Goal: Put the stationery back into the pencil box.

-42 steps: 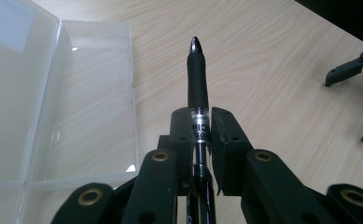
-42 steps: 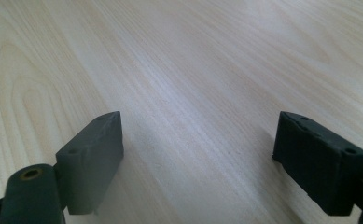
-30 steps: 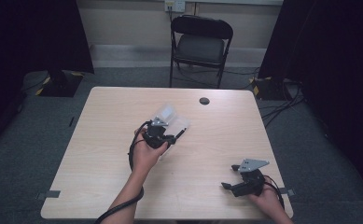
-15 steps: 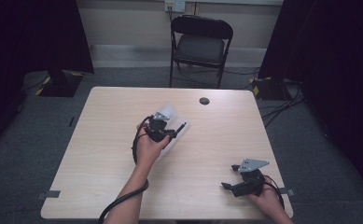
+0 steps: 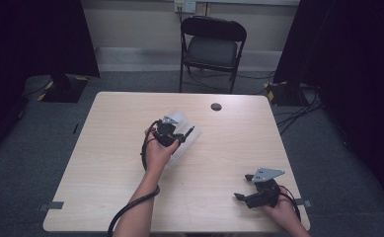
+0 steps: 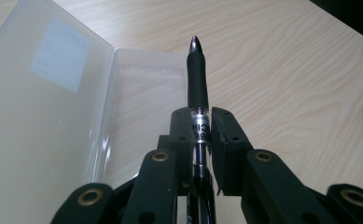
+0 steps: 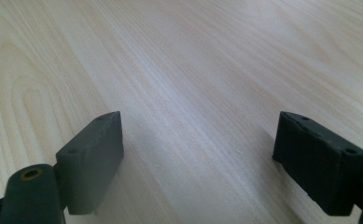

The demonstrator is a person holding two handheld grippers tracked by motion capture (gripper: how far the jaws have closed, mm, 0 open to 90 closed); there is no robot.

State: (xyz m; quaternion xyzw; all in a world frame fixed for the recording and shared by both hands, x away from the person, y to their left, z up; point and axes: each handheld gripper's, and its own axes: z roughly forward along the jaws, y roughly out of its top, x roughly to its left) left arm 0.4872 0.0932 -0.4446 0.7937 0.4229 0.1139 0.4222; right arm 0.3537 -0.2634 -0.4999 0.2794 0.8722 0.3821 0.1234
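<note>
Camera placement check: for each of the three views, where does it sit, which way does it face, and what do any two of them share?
High view: above the person's side, facing forward and down on the table; both forearms, left gripper, right gripper.
Left gripper view: rides the left gripper, looking along jaws shut on a pen over an open clear case.
Right gripper view: rides the right gripper, jaws apart over bare tabletop.
Shared: high and left gripper views both show pen and case.
</note>
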